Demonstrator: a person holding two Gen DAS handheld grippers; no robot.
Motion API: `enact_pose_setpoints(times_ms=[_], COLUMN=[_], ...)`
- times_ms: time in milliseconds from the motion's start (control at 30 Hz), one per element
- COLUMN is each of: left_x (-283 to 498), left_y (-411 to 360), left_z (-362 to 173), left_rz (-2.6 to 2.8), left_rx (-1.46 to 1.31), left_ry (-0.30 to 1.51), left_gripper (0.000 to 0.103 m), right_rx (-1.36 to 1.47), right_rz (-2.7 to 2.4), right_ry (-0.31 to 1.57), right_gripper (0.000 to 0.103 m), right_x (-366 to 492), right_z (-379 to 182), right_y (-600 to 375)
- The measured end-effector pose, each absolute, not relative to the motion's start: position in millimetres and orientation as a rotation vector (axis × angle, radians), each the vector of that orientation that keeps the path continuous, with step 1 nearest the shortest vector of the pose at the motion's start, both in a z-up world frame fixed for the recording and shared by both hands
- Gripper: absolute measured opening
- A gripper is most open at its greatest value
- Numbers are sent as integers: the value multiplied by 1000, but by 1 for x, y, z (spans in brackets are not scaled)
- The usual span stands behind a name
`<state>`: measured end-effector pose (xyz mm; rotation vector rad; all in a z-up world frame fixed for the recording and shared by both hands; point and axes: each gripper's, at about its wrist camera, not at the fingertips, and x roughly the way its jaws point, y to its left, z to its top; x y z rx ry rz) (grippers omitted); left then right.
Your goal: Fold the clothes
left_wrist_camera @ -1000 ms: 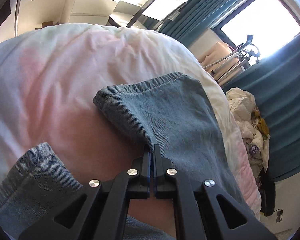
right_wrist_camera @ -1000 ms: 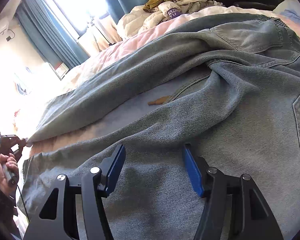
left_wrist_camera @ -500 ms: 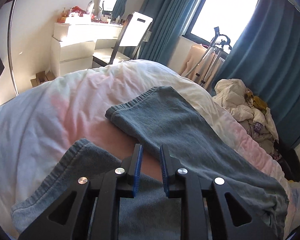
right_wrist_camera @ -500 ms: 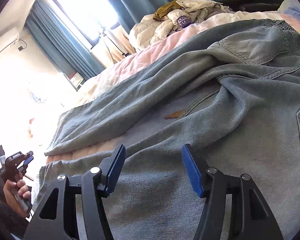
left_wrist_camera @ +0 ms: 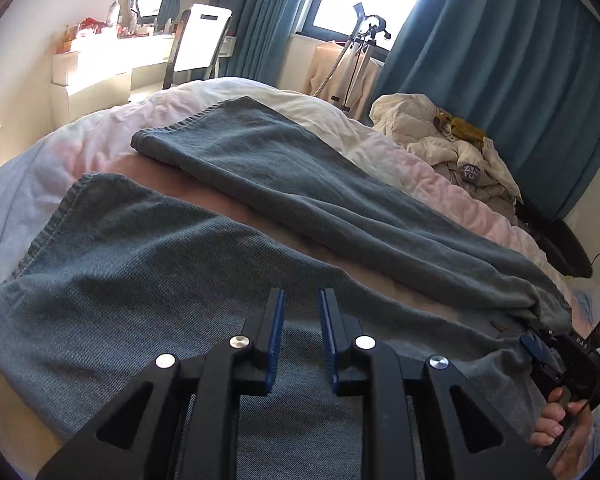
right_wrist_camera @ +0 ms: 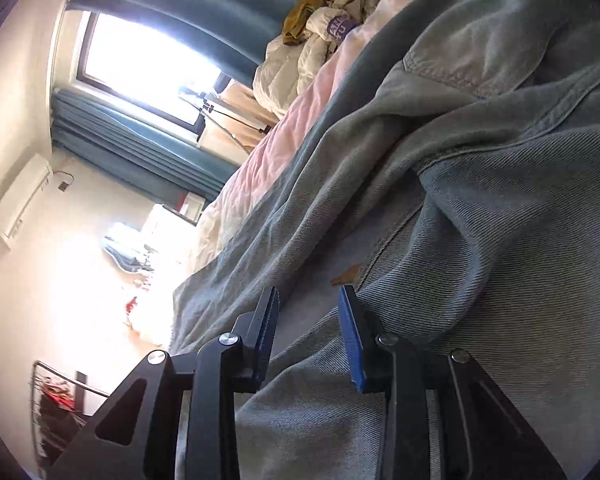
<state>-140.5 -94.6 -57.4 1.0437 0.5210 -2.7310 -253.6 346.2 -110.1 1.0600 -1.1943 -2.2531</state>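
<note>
Bed (left_wrist_camera: 396, 152) carries 1 jeans (left_wrist_camera: 180, 280), 2 legs spread.

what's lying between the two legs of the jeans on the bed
Nothing lies there. In the left wrist view the gap between the two legs of the jeans is a bare strip of the pink bedcover, narrowing toward the crotch.

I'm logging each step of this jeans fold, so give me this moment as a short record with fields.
garment: blue jeans, legs spread apart on the bed
left tool: jaws slightly apart, nothing between them, over the near leg
right tool: jaws closing over denim near the crotch, no grip visible yet
background: pile of clothes at the bed's far edge
fold: not started
</note>
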Motion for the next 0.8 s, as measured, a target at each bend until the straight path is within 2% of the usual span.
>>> enact_pose_setpoints(times_ms=[233,267,367,533,633,700,767,800], left_x=[-160,-162,-164,-166,-167,-167,-168,-169], left_y=[-67,-65,-59,-61,-60,-59,-59,-59], left_z=[-86,-89,-95,-99,-101,-103,-103,-104], left_rz=[-2803,-2806,-2810,-2809,-2814,-2819,-2823,-2823], left_rx=[1150,1157,1170,1189,1192,1190,1190,1192], left_ry=[440,430,399,453,454,447,444,447], left_gripper=[19,19,19,19,19,19,19,19], right_rx=[1142,1162,1216,1193,1153,1127,1112,1106], right_rz=[-2269,-2282,-2319,-2422,-2409,-2426,-2445,-2448], right_ry=[-1234,-1242,-1246,-1168,-1219,-1203,-1189,-1198], right_gripper=[31,27,25,26,26,22,6,5], right_x=[-290,-296,-315,-337,-348,-351,-348,-344], right_z=[-128,-132,-139,-136,-139,-136,-133,-130], right_y=[343,344,343,337,339,336,334,334])
